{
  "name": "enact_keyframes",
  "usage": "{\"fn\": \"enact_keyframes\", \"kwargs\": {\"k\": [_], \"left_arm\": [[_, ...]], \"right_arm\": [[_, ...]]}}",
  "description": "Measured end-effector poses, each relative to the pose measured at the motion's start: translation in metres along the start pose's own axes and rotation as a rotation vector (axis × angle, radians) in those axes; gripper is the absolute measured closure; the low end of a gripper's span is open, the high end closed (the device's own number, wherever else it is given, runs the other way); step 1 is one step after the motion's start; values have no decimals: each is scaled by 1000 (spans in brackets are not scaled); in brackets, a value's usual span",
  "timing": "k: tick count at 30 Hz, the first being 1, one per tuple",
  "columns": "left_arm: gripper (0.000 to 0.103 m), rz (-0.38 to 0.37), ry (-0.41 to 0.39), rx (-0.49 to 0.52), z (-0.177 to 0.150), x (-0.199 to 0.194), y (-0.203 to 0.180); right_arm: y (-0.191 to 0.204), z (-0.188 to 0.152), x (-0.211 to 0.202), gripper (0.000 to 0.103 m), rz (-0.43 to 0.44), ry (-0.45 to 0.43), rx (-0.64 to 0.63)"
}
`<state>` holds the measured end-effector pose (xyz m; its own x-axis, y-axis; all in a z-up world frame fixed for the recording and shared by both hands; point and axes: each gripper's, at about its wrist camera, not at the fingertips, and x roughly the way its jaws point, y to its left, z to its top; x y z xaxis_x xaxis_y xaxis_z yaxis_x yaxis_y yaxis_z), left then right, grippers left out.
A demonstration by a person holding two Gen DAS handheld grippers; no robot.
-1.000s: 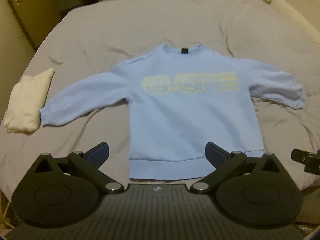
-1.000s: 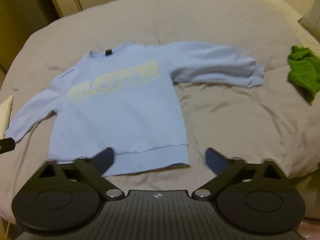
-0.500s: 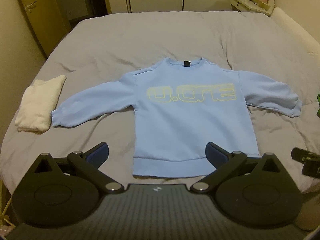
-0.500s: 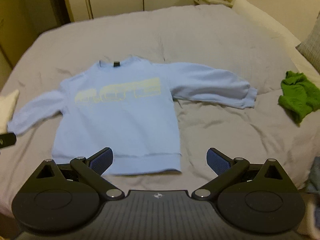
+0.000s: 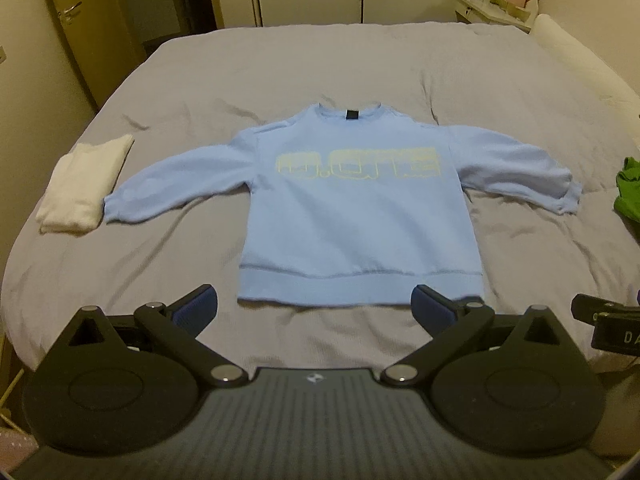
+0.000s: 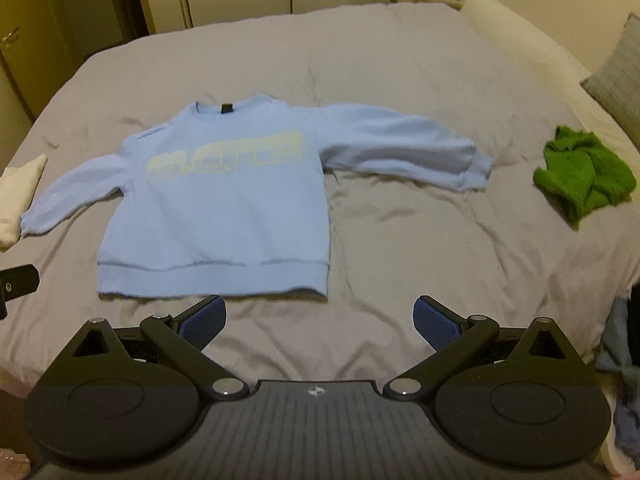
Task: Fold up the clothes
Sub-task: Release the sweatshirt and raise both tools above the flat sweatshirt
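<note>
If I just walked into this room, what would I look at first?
Probably the light blue sweatshirt, spread flat in the middle of the grey bed with both sleeves out and pale yellow letters across its chest. Next, the crumpled bright green garment near the bed's right side, and the folded white cloth by the left sleeve. Both claws, left claw and right claw, hang open.

I see open grey bed (image 5: 320,60) across the whole upper frame. The folded white cloth (image 5: 82,188) touches the sweatshirt (image 5: 360,224) cuff at left; the green garment (image 6: 584,172) sits well right of the other cuff. Bare bedding lies below the hem.
</note>
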<state>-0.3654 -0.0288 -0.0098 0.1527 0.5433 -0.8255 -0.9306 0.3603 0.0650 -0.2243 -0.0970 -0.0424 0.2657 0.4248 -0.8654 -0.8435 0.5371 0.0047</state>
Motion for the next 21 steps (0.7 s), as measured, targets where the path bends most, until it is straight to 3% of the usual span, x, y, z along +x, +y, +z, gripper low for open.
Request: {"fn": "enact_keyframes", "kwargs": {"k": [10, 21], "left_arm": [[1, 21, 34, -15, -50, -28, -17], [1, 75, -7, -64, -61, -55, -15]], "right_arm": [[-24, -32, -23, 0, 41, 12, 20], [-24, -33, -38, 0, 111, -25, -21]]}}
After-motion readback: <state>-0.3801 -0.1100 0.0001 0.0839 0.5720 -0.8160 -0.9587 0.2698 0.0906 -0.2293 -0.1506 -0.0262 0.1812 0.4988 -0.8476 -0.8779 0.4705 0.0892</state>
